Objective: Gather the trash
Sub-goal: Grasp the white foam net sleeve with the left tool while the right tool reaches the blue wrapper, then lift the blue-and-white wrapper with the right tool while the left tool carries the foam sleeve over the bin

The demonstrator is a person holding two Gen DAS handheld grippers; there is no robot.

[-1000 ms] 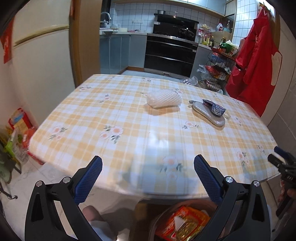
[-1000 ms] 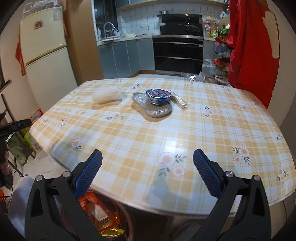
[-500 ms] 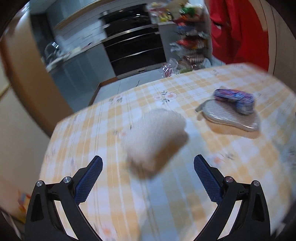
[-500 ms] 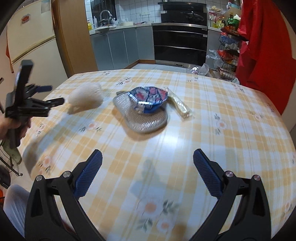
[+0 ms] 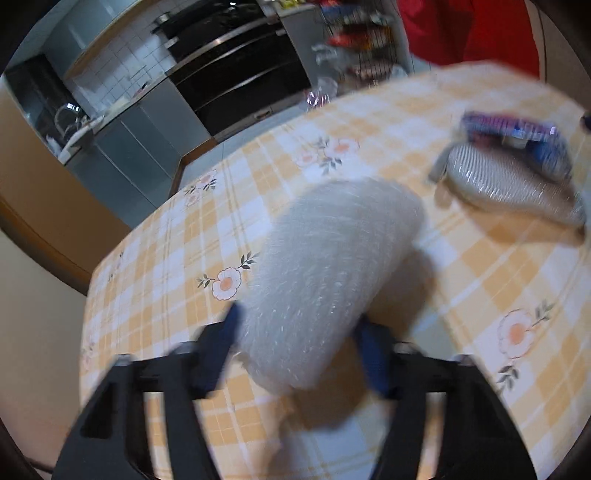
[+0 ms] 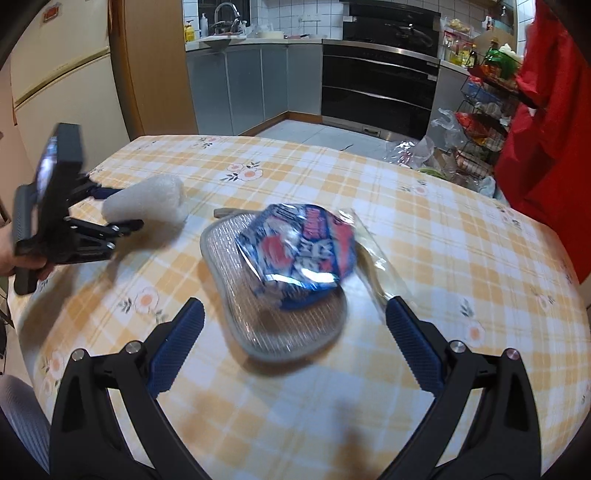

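left gripper (image 5: pixel 299 343) jaws narrowed around white foam wrap (image 5: pixel 325 280), contact blurred, right gripper (image 6: pixel 295 347) jaws wide, blue snack packet (image 6: pixel 299 251) on grey mesh pad (image 6: pixel 266 310) just ahead, checked worktop (image 6: pixel 424 229)

Pretty cramped kitchen: tabletop (image 6: pixel 424 236) in yellow check floral cloth, black oven (image 6: pixel 376 92) against white tiled wall (image 6: pixel 314 18), grey cabinets (image 6: pixel 243 85), cream fridge (image 6: pixel 62 96) left, wire rack (image 6: pixel 484 122) plus red cloth (image 6: pixel 554 122) right.

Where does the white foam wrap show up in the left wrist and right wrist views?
Left wrist: white foam wrap fills the centre, between the left hand-held gripper fingers.
Right wrist: white foam wrap at left-centre, on the table.
Shared landmark: blue snack wrapper on the grey mat.
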